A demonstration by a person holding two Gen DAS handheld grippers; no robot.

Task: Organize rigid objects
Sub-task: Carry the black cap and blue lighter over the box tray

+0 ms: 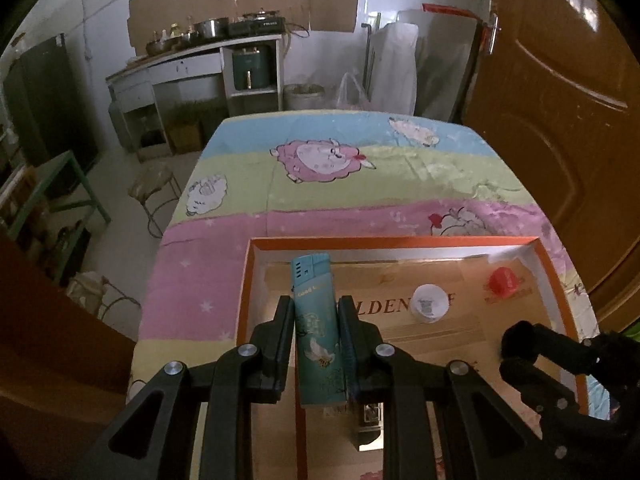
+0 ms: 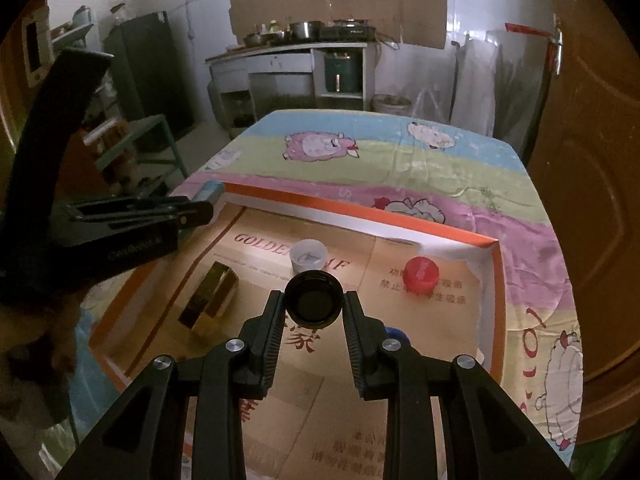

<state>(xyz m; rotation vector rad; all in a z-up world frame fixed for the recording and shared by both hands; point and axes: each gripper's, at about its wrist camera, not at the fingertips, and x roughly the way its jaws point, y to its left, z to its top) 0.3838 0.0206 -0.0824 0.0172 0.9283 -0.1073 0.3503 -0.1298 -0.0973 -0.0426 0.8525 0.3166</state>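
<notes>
My left gripper is shut on a teal lighter, held upright over the left part of an orange-rimmed cardboard box. My right gripper is shut on a black round cap, its hollow side facing the camera, above the box floor. On the floor of the box lie a white cap, a red cap and a gold rectangular case. The white cap and the red cap also show in the left wrist view. The left gripper and the lighter tip appear at the box's far left corner.
The box sits on a table covered by a cartoon sheep cloth. A brown door stands close on the right. A metal stool and a green frame stand left of the table. A counter with pots lines the back wall.
</notes>
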